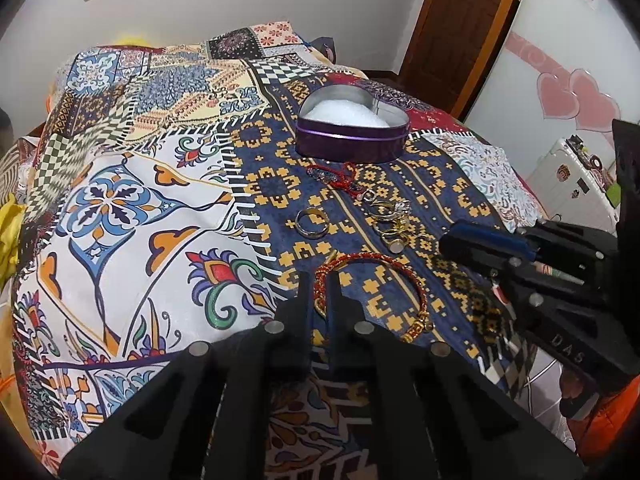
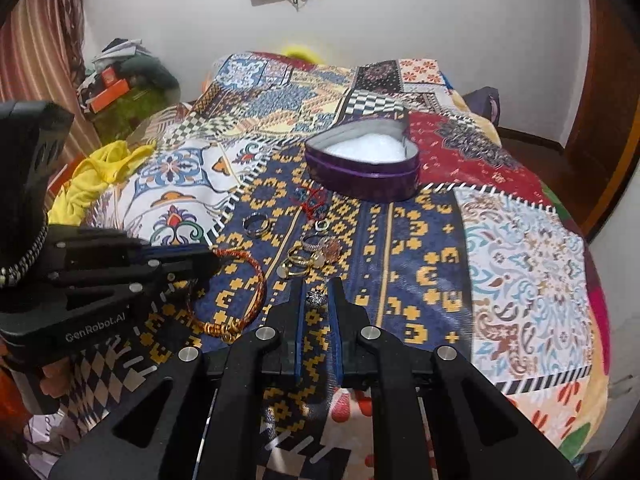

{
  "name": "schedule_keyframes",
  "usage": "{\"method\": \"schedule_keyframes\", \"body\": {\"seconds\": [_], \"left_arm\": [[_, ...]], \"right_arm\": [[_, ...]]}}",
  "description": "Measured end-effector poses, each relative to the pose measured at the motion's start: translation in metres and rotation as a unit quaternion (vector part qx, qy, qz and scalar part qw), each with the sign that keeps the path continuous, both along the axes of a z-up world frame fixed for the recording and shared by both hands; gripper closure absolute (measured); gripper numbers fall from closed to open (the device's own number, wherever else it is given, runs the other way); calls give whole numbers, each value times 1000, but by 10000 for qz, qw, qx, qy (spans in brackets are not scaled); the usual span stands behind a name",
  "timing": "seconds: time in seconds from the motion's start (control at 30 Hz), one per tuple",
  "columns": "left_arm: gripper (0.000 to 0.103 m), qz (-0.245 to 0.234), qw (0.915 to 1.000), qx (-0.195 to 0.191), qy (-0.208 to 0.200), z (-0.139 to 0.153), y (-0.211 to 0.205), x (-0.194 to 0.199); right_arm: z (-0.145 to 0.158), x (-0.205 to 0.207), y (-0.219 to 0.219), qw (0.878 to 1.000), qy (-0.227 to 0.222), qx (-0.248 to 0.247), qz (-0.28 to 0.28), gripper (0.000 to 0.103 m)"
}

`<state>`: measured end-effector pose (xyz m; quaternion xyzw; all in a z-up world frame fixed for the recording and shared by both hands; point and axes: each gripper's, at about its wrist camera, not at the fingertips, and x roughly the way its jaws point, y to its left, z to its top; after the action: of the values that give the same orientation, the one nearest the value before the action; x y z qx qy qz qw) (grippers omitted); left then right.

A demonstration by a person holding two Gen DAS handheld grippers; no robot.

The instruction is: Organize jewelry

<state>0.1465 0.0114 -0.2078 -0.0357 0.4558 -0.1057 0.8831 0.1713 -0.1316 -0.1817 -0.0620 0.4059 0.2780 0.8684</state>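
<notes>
A purple heart-shaped tin [image 1: 352, 142] with white padding stands open on the patterned bedspread; it also shows in the right wrist view [image 2: 362, 178]. In front of it lie a red cord bracelet [image 1: 336, 178], a metal band ring [image 1: 311, 223] and a heap of rings [image 1: 394, 222]. My left gripper [image 1: 319, 284] is shut on the rim of a red-and-gold braided bangle [image 1: 372, 292], which lies on the bed. My right gripper [image 2: 317, 296] is shut on a small silver ornate ring [image 2: 316, 298] just in front of the ring heap [image 2: 316, 254].
A yellow cloth [image 2: 100, 184] lies at the bed's left edge. A wooden door [image 1: 460, 32] and a white cabinet with pink hearts [image 1: 568, 92] stand to the right. A cluttered pile [image 2: 124, 80] sits by the far wall.
</notes>
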Motion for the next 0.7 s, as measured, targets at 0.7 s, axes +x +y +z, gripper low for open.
{"method": "schedule_keyframes", "body": {"seconds": [0.7], "left_arm": [[99, 221, 9951, 127, -951, 71, 4, 10]], "right_arm": [[65, 7, -9, 9948, -946, 179, -331, 93]]}}
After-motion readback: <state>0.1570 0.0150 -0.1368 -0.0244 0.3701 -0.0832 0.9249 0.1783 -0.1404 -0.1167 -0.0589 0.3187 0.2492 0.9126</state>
